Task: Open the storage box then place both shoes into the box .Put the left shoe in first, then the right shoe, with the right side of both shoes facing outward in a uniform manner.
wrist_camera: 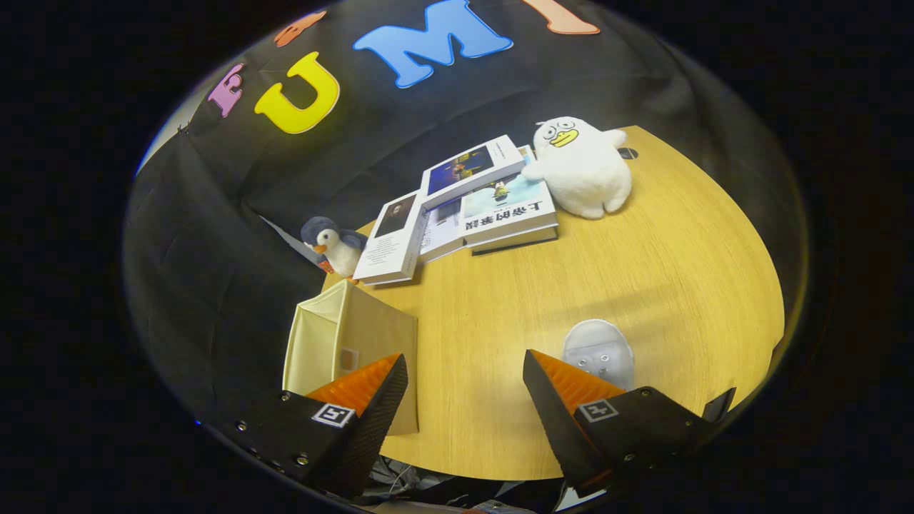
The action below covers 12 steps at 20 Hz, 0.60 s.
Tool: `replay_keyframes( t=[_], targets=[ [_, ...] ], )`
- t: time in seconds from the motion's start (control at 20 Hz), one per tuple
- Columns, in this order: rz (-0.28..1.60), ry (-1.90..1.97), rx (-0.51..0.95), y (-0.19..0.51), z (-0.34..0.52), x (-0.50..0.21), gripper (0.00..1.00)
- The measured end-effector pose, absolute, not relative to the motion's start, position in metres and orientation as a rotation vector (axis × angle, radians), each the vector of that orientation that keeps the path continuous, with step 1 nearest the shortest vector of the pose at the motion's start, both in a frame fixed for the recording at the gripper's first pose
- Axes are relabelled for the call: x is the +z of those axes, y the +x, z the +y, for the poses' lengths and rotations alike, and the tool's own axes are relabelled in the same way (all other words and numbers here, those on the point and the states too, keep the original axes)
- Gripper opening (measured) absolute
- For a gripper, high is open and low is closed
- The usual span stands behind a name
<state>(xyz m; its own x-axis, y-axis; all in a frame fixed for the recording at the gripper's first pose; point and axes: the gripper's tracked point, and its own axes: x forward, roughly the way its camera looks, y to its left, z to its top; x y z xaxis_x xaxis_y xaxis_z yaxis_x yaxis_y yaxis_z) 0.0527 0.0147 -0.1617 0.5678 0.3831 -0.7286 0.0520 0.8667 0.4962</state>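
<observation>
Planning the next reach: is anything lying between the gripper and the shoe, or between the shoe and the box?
Nothing visible does. The gripper is open over bare table; the shoe lies just beyond one finger, the box beside the other. The books and plush toys sit farther back.

The place is a staged recording booth rather than a lived-in room: black cloth [214,285] hangs as its wall close behind a round wooden table [571,300]. The table carries household props set out as if for a home scene, with a loose pile of books [464,207] at its far side, a white plush duck [582,168] just beside them and a small plush penguin [334,245] at the table's edge. A cream fabric storage box [343,343] standing near the penguin adds to the domestic look.
</observation>
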Motion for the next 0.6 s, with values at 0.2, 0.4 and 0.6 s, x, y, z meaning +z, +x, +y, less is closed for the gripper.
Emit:
replay_keyframes(
  t=[0.2, 0.4, 0.6],
  targets=[
    [0.995, 0.49, 0.168, 0.044, -0.016, -0.185, 0.98],
    [1.038, 0.483, 0.145, 0.033, -0.036, -0.207, 0.98],
    [1.083, 0.474, 0.114, 0.02, -0.055, -0.23, 0.98]
  ],
)
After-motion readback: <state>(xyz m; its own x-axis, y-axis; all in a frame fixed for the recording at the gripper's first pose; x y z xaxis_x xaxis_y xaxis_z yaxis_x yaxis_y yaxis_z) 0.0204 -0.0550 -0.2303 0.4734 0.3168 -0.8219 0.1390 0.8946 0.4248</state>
